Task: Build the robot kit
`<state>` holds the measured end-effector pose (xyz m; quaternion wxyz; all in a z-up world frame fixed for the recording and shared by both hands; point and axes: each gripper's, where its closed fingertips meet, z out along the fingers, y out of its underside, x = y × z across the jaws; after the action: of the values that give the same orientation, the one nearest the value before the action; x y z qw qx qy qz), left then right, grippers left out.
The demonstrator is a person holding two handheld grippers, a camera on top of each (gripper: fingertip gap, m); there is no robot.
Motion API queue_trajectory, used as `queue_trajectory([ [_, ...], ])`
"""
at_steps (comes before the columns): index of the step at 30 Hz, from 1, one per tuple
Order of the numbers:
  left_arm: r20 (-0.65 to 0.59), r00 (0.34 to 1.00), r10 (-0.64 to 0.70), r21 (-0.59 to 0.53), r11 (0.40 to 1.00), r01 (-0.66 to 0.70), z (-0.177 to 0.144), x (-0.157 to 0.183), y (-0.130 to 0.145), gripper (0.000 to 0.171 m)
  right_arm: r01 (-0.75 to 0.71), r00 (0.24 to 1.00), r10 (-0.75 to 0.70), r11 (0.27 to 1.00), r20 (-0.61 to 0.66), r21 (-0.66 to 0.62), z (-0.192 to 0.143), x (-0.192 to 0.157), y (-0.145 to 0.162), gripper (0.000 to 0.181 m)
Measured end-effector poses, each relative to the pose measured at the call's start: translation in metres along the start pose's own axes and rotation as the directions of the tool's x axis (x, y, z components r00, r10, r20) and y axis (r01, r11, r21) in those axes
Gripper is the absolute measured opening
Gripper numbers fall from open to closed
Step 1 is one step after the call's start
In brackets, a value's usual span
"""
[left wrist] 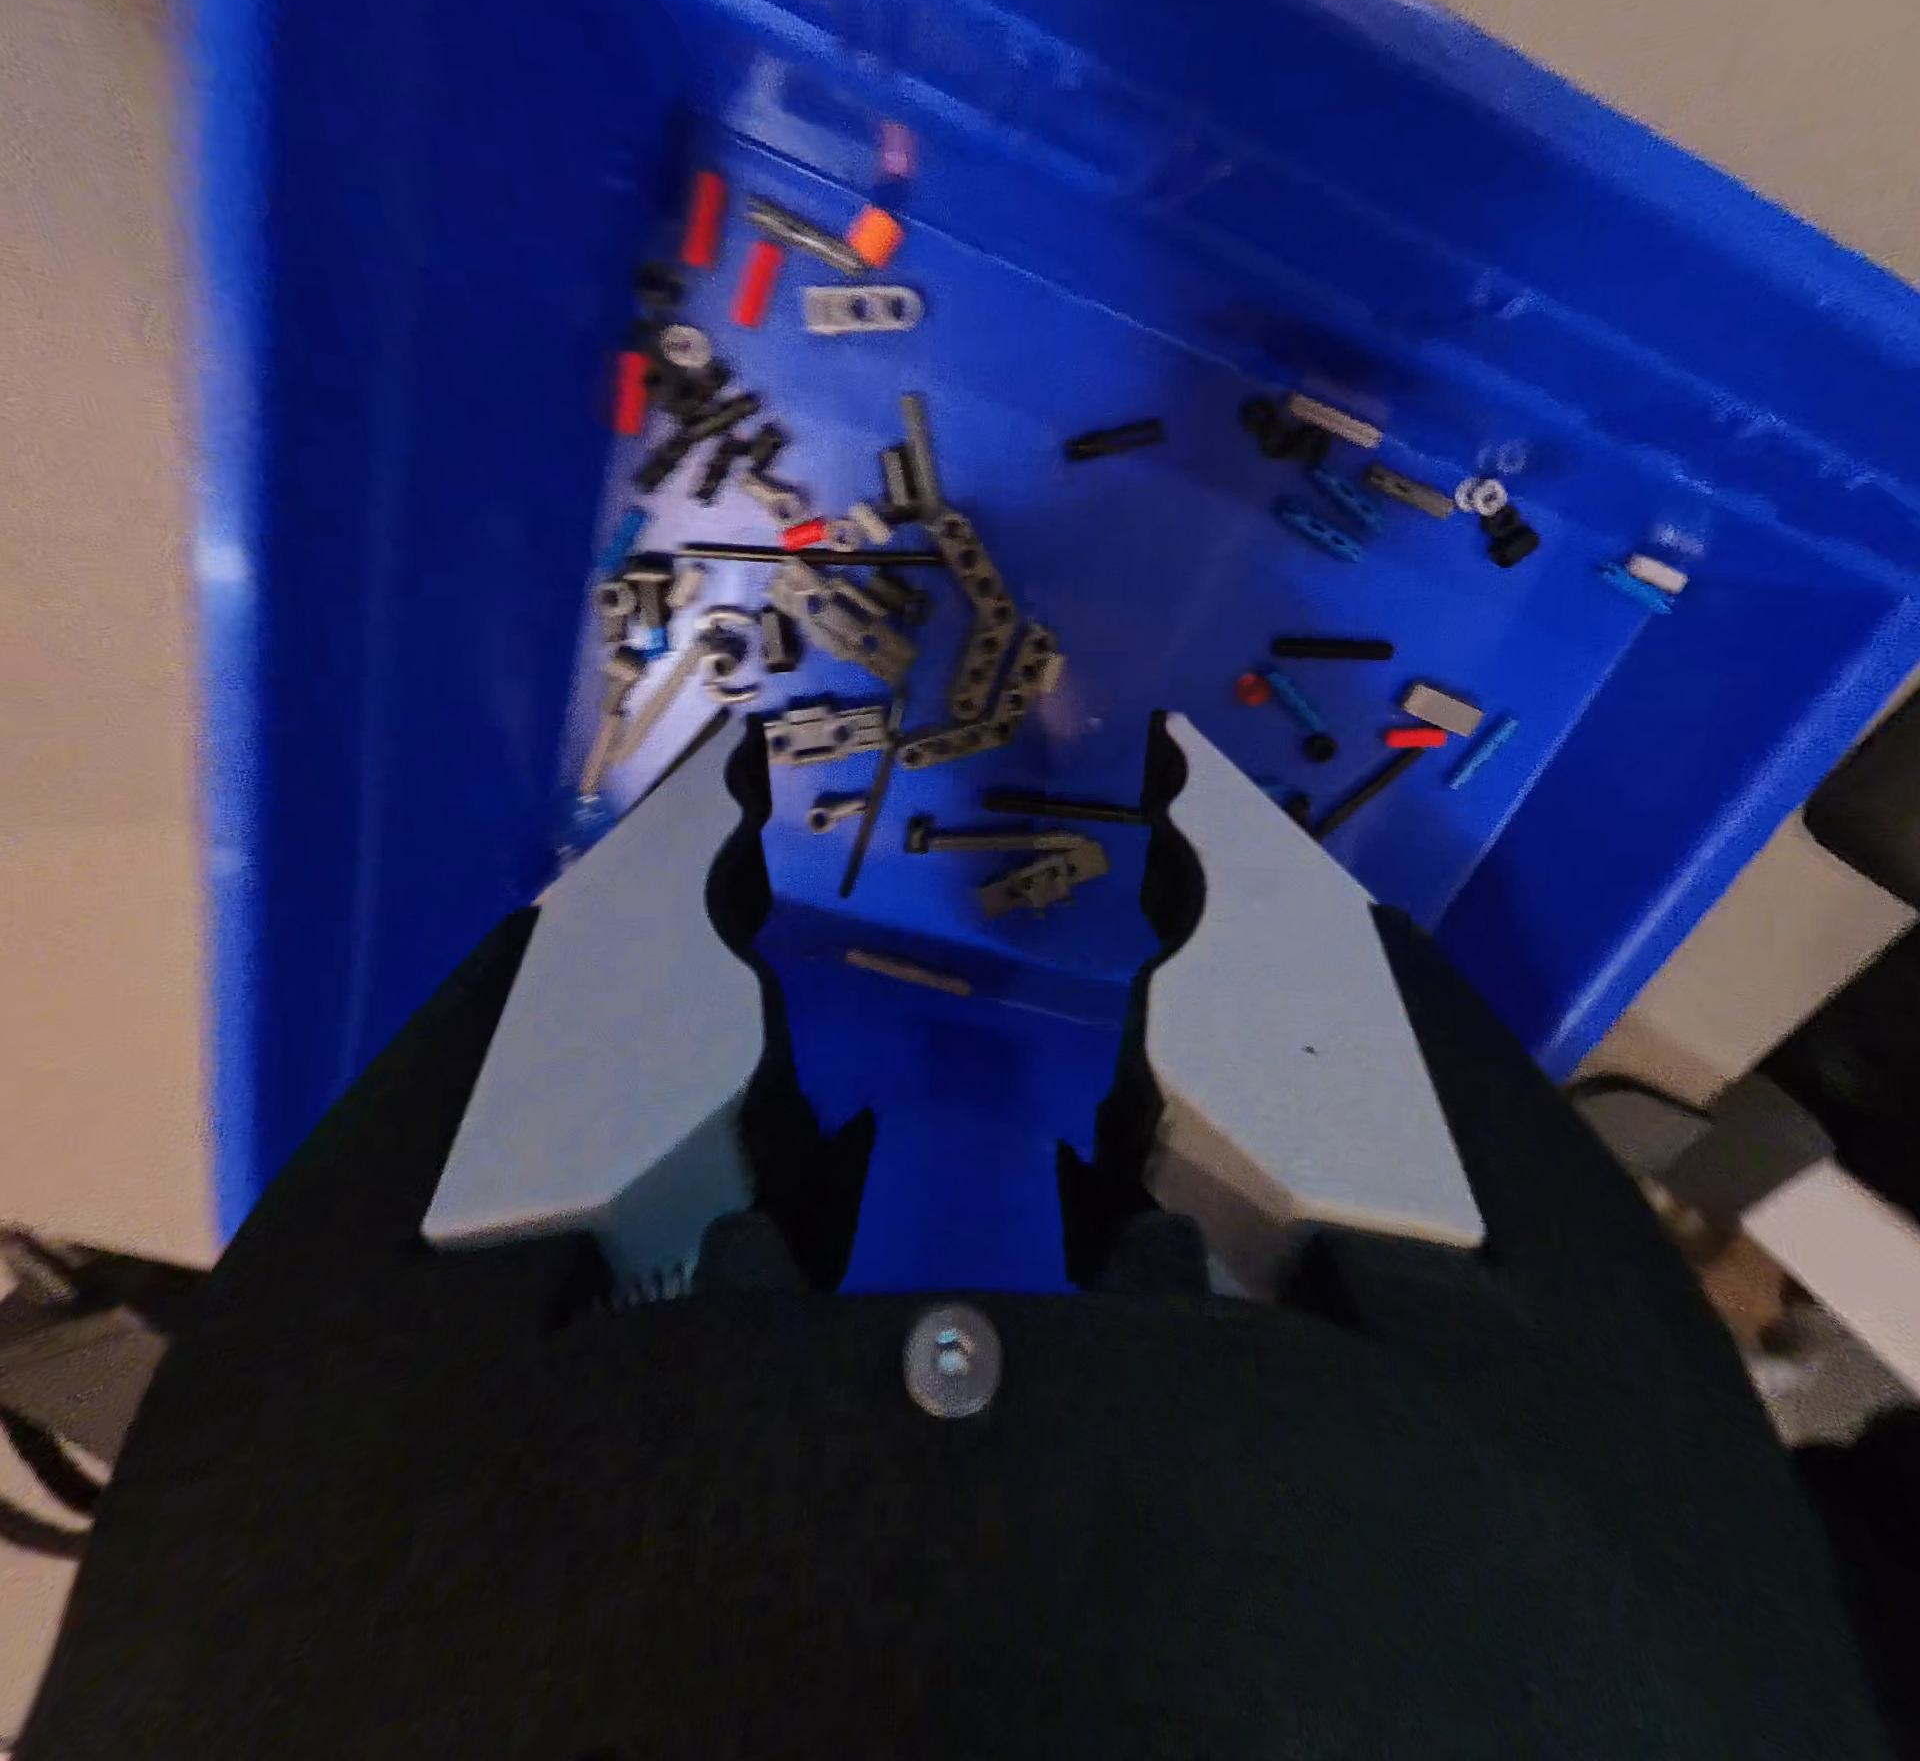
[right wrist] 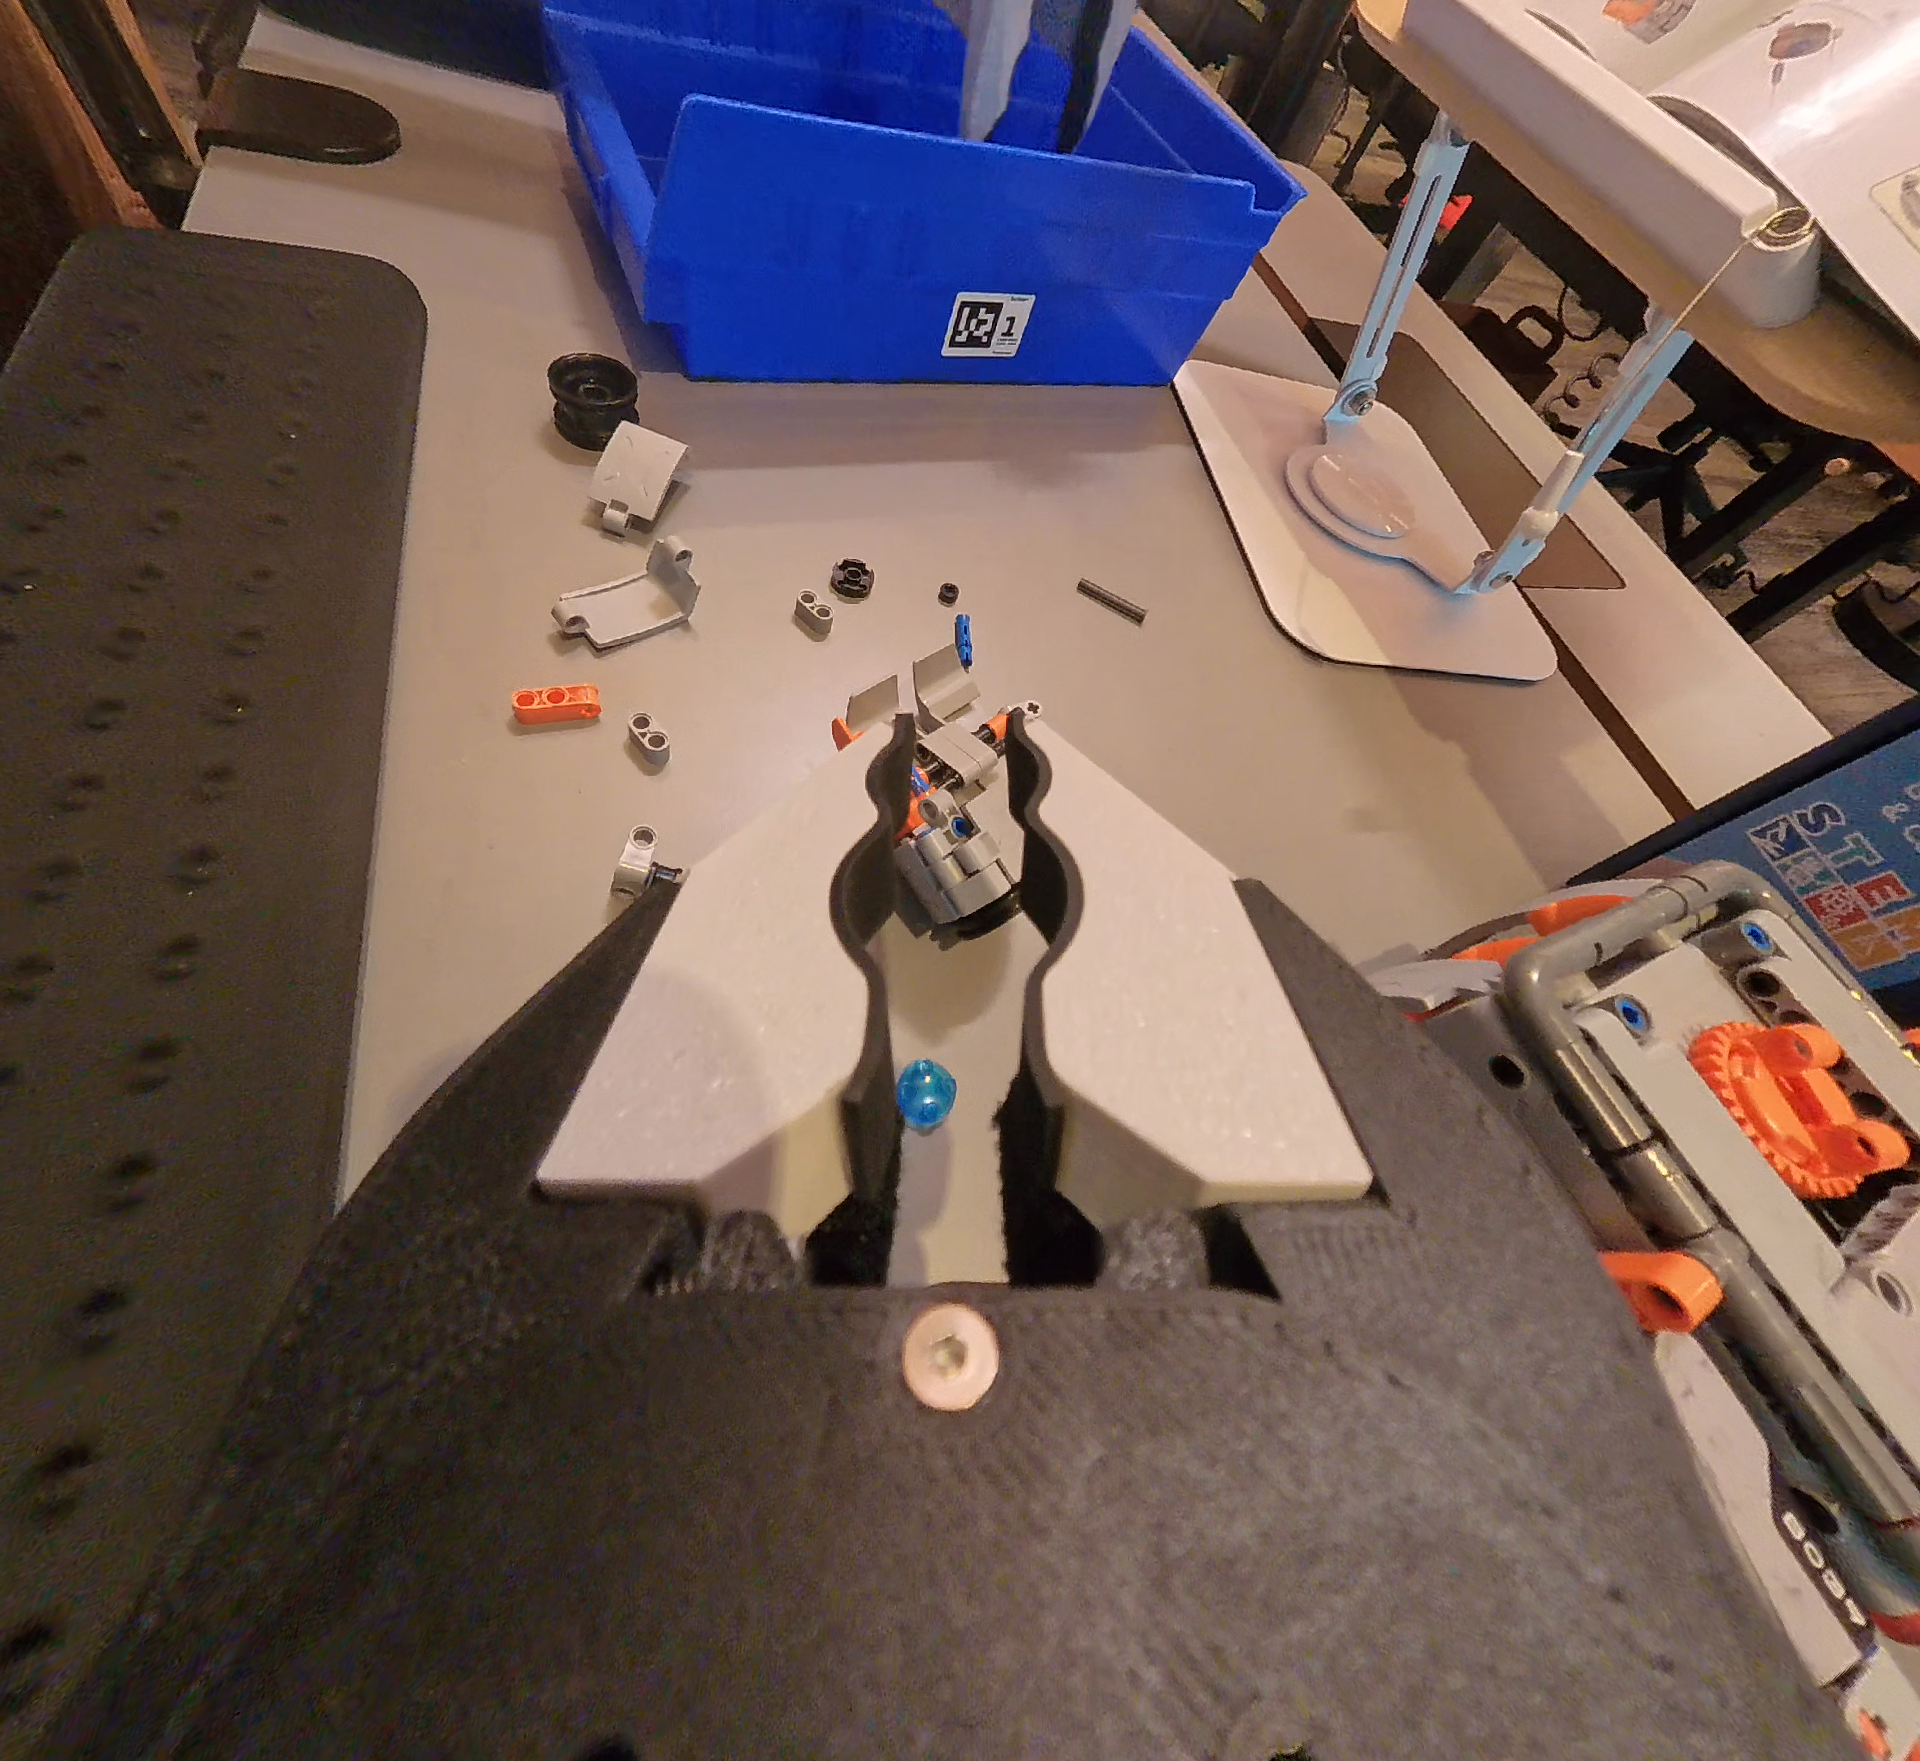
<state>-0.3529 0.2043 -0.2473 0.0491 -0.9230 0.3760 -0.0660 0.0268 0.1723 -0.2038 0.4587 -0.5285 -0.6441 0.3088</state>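
1. While it hangs over the deep blue plastic bin (left wrist: pixel 1299 184), the left gripper (left wrist: pixel 954 755) has its grey fingers spread apart and empty; scattered small grey, black, red and blue building-toy pieces (left wrist: pixel 977 631) lie on the bin floor, thickest toward ten o'clock of the tips.
2. In the right wrist view, the right gripper (right wrist: pixel 961 724) is clamped on a small grey-and-orange brick assembly (right wrist: pixel 951 844) above the grey tabletop (right wrist: pixel 1195 776).
3. Loose parts lie at ten o'clock: an orange three-hole beam (right wrist: pixel 556 703) and a black wheel hub (right wrist: pixel 590 400).
4. The bin stands at twelve o'clock, the left gripper reaching into it.
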Motion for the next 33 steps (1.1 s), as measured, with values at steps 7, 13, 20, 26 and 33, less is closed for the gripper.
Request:
queue_trajectory([
  [7,0.094,0.991,-0.098,0.160,0.984,0.082,-0.035,-0.026,-0.002,0.059,-0.002,1.000,0.002,1.000,-0.001,0.003,0.000,0.000,0.000,0.015],
  [13,0.092,0.991,-0.094,0.113,0.990,0.084,-0.023,-0.023,0.006,0.058,-0.003,1.000,0.003,1.000,0.002,-0.004,0.001,0.000,0.001,0.015],
  [20,0.135,0.986,-0.094,0.132,0.988,0.076,-0.029,-0.027,0.002,0.057,-0.004,1.000,0.004,1.000,-0.004,0.000,0.000,0.001,0.001,0.015],
  [26,0.329,0.937,-0.118,0.038,0.993,0.112,-0.056,-0.046,0.030,0.066,0.004,1.000,-0.004,1.000,-0.002,0.001,0.000,0.000,-0.001,0.015],
  [33,0.376,0.921,-0.103,0.120,0.991,0.062,-0.081,-0.030,0.026,0.053,0.015,1.000,-0.015,1.000,-0.011,0.017,-0.003,0.000,-0.006,0.015],
])
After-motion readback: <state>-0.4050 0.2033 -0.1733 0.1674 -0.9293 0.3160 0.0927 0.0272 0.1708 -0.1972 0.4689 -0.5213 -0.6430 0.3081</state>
